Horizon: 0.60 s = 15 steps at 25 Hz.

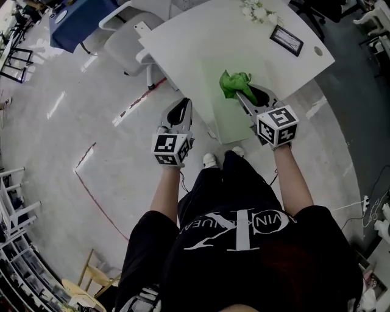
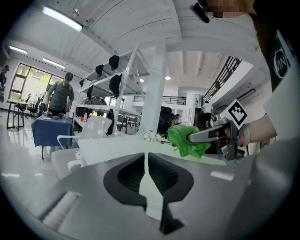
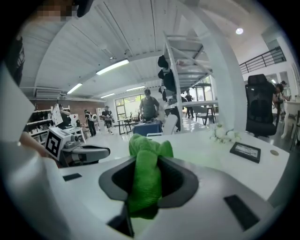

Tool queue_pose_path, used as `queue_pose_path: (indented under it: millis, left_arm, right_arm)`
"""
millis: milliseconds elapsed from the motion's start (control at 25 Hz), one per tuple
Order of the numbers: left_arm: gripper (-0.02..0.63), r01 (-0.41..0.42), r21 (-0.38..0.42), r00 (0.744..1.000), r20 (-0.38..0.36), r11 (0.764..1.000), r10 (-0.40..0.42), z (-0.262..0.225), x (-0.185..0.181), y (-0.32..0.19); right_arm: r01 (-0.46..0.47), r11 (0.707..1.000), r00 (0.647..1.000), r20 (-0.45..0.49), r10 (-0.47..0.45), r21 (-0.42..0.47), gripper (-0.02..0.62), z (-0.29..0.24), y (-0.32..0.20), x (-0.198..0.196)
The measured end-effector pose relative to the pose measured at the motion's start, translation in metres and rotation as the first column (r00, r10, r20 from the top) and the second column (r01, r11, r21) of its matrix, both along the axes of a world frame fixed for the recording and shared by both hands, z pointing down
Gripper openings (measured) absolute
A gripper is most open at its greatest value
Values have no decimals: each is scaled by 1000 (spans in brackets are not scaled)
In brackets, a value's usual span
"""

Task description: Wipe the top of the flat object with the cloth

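Note:
A pale green flat mat [image 1: 230, 122] lies on the near part of the white table [image 1: 201, 36]. My right gripper [image 1: 242, 92] is shut on a bright green cloth [image 1: 234, 82] and holds it just above the mat's far end. In the right gripper view the cloth [image 3: 150, 145] fills the gap between the jaws and bunches out past the tips. My left gripper [image 1: 181, 106] is shut and empty, left of the table's near corner, over the floor. The left gripper view shows its jaws pressed together [image 2: 146, 159], with the cloth [image 2: 186, 140] at the right.
A black framed plaque [image 1: 286, 39] and white flowers [image 1: 259, 11] sit at the table's far side. A white chair [image 1: 131, 42] stands left of the table, a blue-draped table [image 1: 79, 21] behind it. People stand far back in the room [image 3: 149, 107].

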<state>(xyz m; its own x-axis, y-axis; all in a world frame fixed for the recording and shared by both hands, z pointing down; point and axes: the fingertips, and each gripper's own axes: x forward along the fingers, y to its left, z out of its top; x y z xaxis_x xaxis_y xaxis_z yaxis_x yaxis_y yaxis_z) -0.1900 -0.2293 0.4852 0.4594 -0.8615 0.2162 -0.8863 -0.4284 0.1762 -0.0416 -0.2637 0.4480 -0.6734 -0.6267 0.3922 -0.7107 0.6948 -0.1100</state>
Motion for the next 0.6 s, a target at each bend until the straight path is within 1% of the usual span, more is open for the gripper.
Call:
queue_pose_path:
  millis: [240,480,600]
  left_arm:
    - [18,-1,-58,1000,-18,998,0,17,14,-14]
    - [143,-17,-111,997,-70,994,9,26,25,-34]
    - [186,-23,-155,991,-136,988,2,32,33,-43]
  right_arm:
    - [119,993,987,-107,-118,5,110,12,-30,-30]
    - [213,977,965,-153,-214,-23,110,22,-59,-48]
    - [249,968,954,-165,-251,-35,110,28,-74,-57]
